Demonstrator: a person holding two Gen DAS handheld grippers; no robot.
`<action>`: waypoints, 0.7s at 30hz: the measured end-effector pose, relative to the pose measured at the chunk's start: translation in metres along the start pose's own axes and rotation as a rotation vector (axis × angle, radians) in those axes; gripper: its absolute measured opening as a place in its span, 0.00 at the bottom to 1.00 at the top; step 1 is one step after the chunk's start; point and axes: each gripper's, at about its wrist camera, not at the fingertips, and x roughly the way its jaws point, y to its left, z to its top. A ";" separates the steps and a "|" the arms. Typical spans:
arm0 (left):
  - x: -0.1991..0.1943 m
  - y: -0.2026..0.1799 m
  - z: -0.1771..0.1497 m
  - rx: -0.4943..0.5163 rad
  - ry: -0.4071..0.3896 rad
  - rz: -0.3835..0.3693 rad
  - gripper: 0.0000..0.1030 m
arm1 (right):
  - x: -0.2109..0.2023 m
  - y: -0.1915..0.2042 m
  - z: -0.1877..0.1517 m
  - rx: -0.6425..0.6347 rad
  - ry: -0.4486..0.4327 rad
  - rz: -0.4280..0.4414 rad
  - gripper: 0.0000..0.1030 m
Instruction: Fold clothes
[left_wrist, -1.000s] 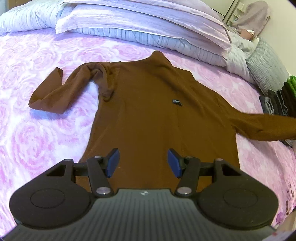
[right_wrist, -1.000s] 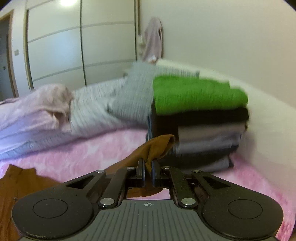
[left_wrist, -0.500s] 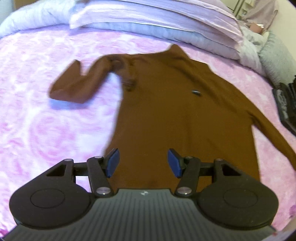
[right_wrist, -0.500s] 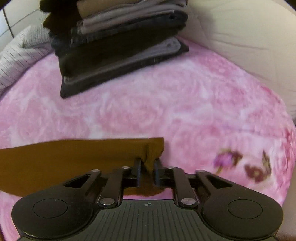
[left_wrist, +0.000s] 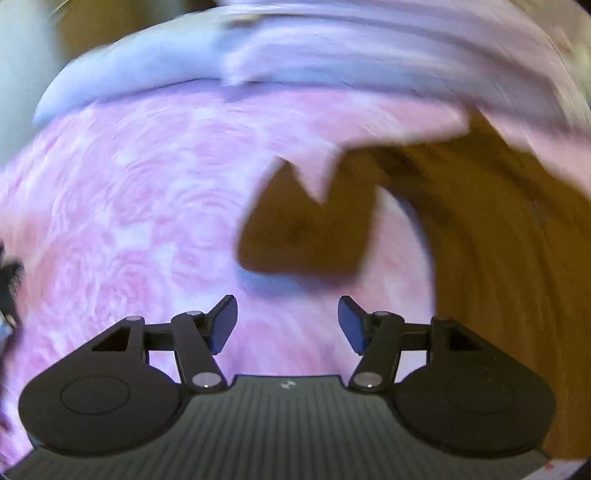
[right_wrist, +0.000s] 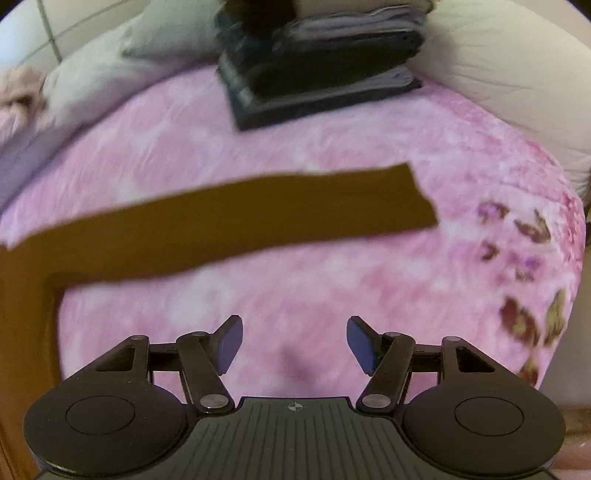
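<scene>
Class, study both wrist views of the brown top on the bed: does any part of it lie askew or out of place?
Yes. In the left wrist view, the brown top's one sleeve is doubled back in a crumpled bend instead of lying straight. The other sleeve, in the right wrist view, lies flat and stretched out across the pink bedspread.

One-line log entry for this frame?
left gripper: opening, empty | right gripper: opening, empty | sleeve: flat on bed | stack: behind
</scene>
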 end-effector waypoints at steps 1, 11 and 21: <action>0.005 0.017 0.009 -0.086 -0.023 -0.013 0.54 | 0.001 0.007 -0.006 -0.006 0.009 -0.007 0.58; 0.084 0.046 0.052 -0.074 0.131 -0.192 0.03 | 0.002 0.092 -0.047 -0.029 0.067 -0.002 0.58; -0.045 0.200 0.103 -0.498 -0.111 0.153 0.30 | -0.005 0.129 -0.044 0.011 0.054 0.014 0.58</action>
